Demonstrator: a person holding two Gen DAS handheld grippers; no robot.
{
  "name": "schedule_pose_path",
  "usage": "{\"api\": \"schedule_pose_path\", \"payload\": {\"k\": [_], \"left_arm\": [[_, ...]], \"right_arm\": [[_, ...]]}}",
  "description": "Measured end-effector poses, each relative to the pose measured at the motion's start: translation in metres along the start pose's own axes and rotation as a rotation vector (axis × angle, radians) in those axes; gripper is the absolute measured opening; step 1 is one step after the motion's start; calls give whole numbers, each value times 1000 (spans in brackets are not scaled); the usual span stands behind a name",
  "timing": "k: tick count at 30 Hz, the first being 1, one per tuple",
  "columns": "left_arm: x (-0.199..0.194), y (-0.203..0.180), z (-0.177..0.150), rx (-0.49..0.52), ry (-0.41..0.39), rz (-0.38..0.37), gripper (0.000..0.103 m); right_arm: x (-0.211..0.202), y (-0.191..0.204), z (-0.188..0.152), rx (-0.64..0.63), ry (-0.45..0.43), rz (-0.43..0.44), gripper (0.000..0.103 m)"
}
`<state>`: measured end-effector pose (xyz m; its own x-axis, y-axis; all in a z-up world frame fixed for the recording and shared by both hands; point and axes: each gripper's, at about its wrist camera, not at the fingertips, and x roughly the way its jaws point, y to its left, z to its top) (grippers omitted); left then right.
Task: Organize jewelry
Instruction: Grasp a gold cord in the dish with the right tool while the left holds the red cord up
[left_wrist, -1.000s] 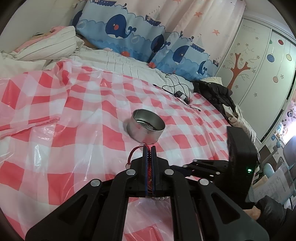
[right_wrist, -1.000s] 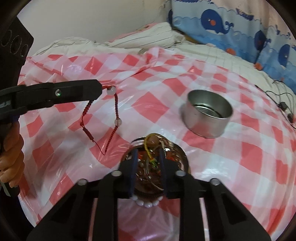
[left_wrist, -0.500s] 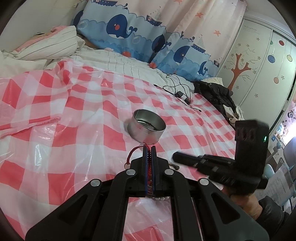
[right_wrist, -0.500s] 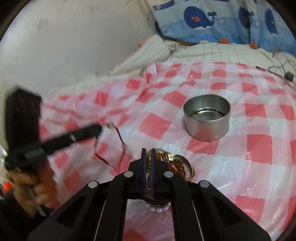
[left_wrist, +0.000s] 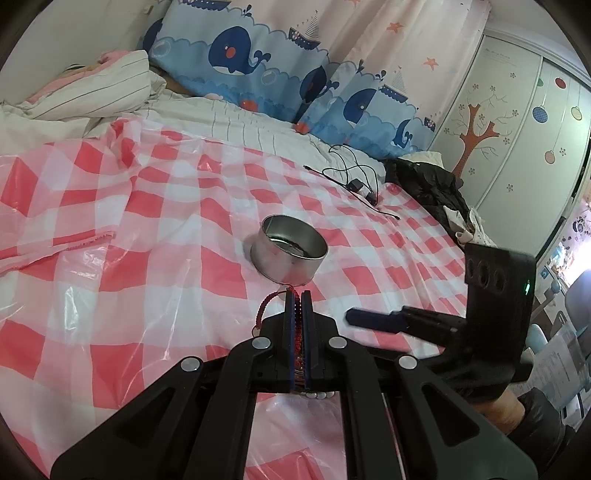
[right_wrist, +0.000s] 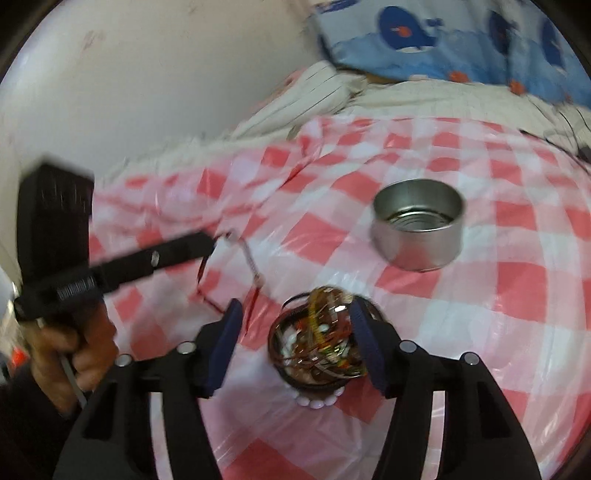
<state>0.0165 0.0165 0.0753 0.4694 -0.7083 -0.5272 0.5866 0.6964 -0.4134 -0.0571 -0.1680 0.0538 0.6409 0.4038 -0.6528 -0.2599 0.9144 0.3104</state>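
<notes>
Right wrist view shows the checked plastic sheet (right_wrist: 480, 295) over the bed, then the empty metal tin (right_wrist: 417, 229) at two o'clock, then the dark bowl of tangled jewelry (right_wrist: 317, 343) at centre, so sorting looks barely begun, with nearly everything left in the bowl. Only the red cord bracelet (left_wrist: 267, 306) is out, pinched between the pressed-together fingers of the left gripper (left_wrist: 298, 295) just short of the tin, while the right gripper (right_wrist: 299, 325) is spreading its fingers, which straddle the bowl and pinch nothing. Motion blur hides individual pieces, and the bowl's near side is cut off by the fingers.
</notes>
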Motion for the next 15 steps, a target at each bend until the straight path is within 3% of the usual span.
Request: {"api": "schedule_pose_path", "payload": {"k": [3,8,10,12,15], "left_arm": [[0,0,0,0,0,1,3],[0,0,0,1,0,0,3],[1,0,0,3,1,0,3],[1,-2,-1,6,3,0,3],[1,-2,-1,4,2,0,3]], "right_arm": [[12,-3,-4,6,27,1,29],[30,-4,-8,-22,76,-67,23],[33,-6,-9,-11,83,-69,14],[30,-9,-8,8,72,-51,6],[21,-14,-4,61,36,5,4]]}}
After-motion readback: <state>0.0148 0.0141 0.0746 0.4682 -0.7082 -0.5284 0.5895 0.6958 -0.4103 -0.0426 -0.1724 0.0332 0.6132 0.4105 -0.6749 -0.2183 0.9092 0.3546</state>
